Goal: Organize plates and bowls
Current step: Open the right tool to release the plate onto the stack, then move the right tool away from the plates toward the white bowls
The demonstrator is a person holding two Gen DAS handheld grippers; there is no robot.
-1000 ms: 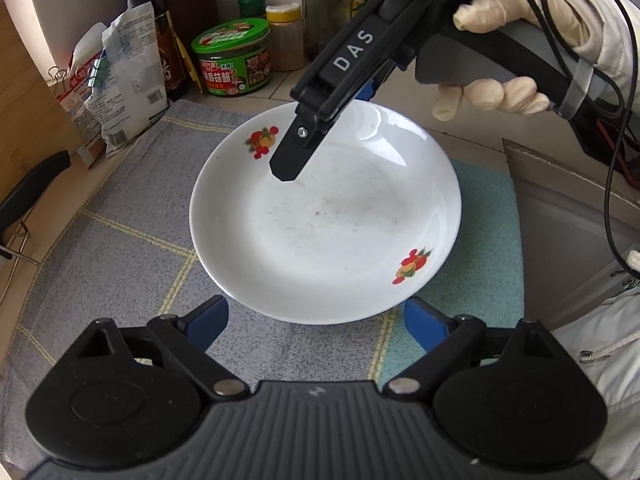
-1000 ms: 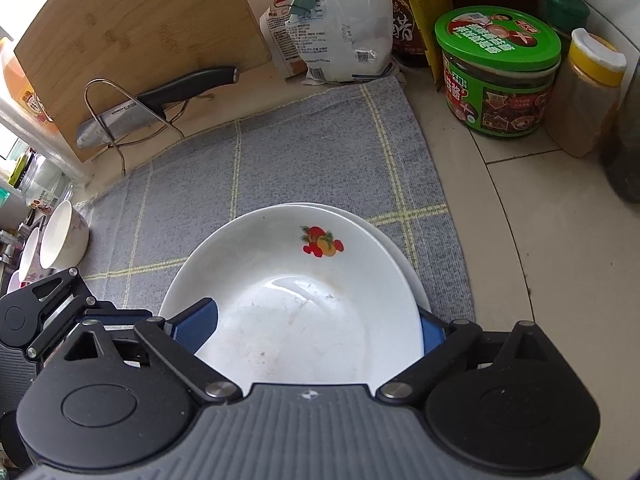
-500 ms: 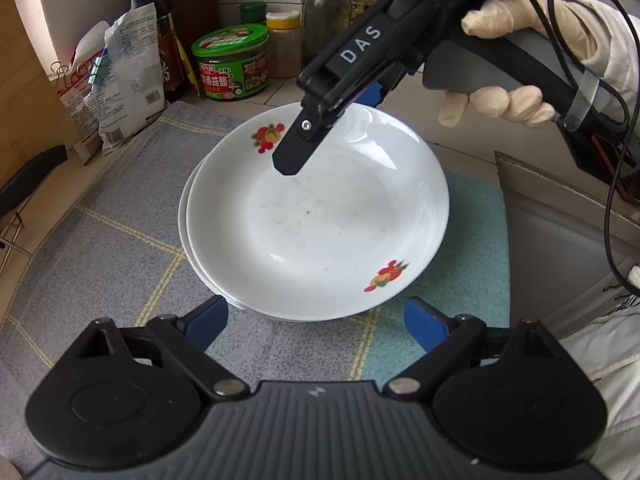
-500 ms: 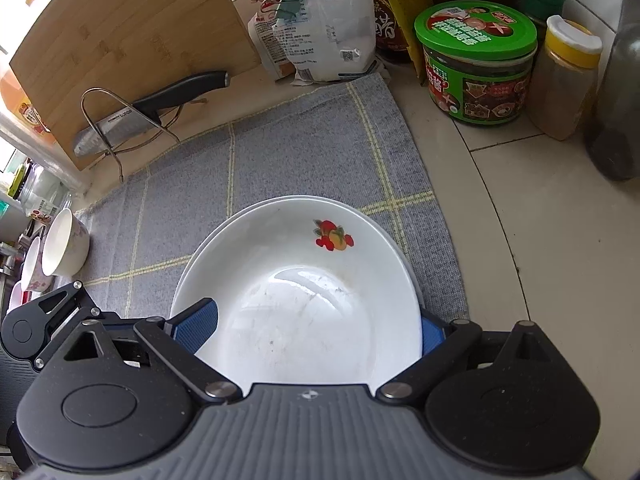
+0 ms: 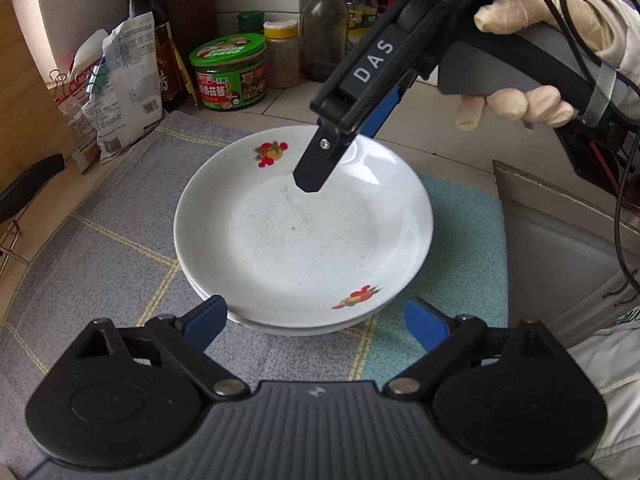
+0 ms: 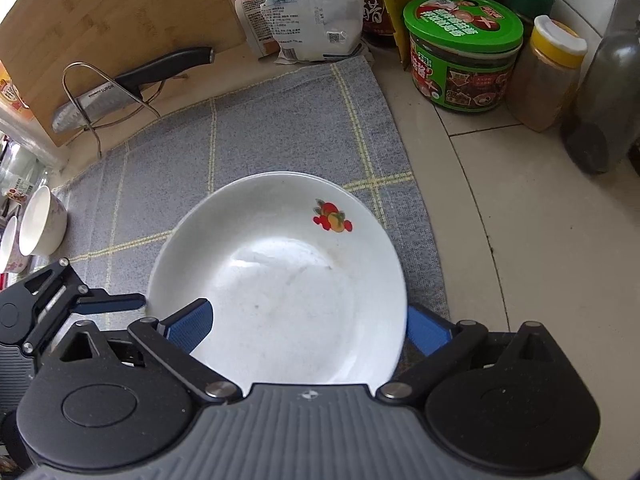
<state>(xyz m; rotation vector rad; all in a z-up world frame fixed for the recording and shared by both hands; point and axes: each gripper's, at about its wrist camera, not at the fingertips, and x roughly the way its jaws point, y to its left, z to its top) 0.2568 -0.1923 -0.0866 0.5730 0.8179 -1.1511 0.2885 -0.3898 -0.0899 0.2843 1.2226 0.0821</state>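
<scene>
Seen only from the left wrist: a second plate nested under the glossy white top plate on the woven grey cloth. Right gripper spread wide astride the top plate's rim; left gripper wide too, gripping nothing. Only from the right wrist: two round bowls, steel knife.

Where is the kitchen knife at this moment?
In the right wrist view, the knife rests on a wire stand at the upper left, in front of the wooden cutting board, just beyond the grey mat.
</scene>
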